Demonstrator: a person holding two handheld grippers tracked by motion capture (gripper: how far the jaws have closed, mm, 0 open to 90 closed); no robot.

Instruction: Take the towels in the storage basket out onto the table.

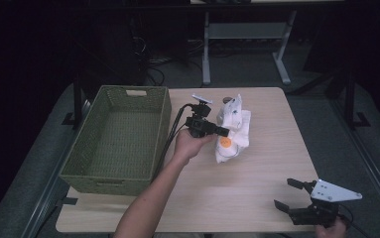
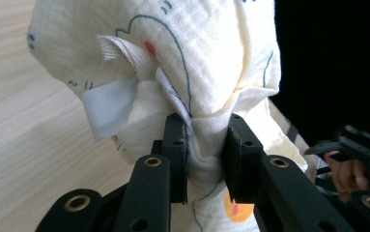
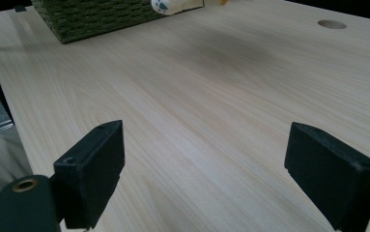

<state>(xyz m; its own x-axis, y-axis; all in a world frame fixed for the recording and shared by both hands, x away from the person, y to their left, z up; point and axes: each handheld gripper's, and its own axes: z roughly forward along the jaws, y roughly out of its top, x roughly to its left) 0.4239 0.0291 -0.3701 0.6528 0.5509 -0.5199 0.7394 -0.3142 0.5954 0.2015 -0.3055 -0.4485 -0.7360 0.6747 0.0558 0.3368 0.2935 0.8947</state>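
— See the left hand-held gripper (image 1: 221, 131)? Its jaws are clamped on a bunched fold of the cream printed cloth (image 1: 233, 130), pinching the fabric tight between the pads.

— Where's the cloth lying?

— On the tabletop (image 1: 257, 168), just right of the green woven basket (image 1: 119, 140), heaped up rather than flat. Grabbing a gathered fold probably gives a firmer hold than a loose edge.

— Headed for the basket, you think?

— Likely; it sits open and right alongside.

— And the other one?

— The right hand-held gripper (image 1: 287, 193) rests near the front edge, jaws standing wide apart over bare wood, well clear of the cloth.
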